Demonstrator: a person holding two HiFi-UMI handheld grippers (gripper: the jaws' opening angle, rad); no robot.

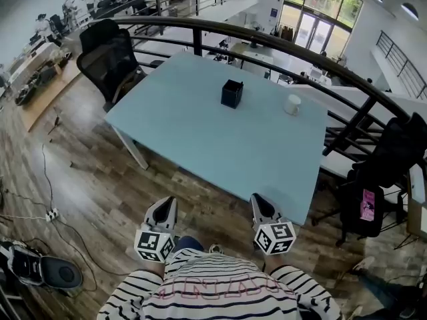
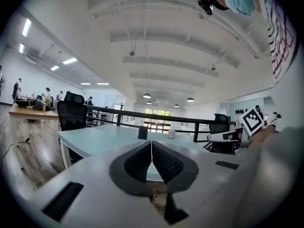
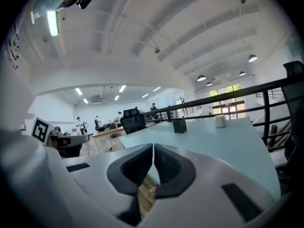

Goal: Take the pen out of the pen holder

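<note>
Reaching in with jaws unopened would likely topple the black pen holder (image 1: 231, 93) or bump the white cup (image 1: 292, 105) to its right. The left gripper (image 1: 167, 204) and right gripper (image 1: 259, 203) both have their jaws pressed together on nothing, low in the frame, short of the tabletop (image 1: 200, 139). The pen holder stands well apart, upper centre; no pen shows.

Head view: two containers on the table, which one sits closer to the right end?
The white cup, round and pale. The black pen holder, square-sided, stands to its left, nearer the middle of the table.
</note>
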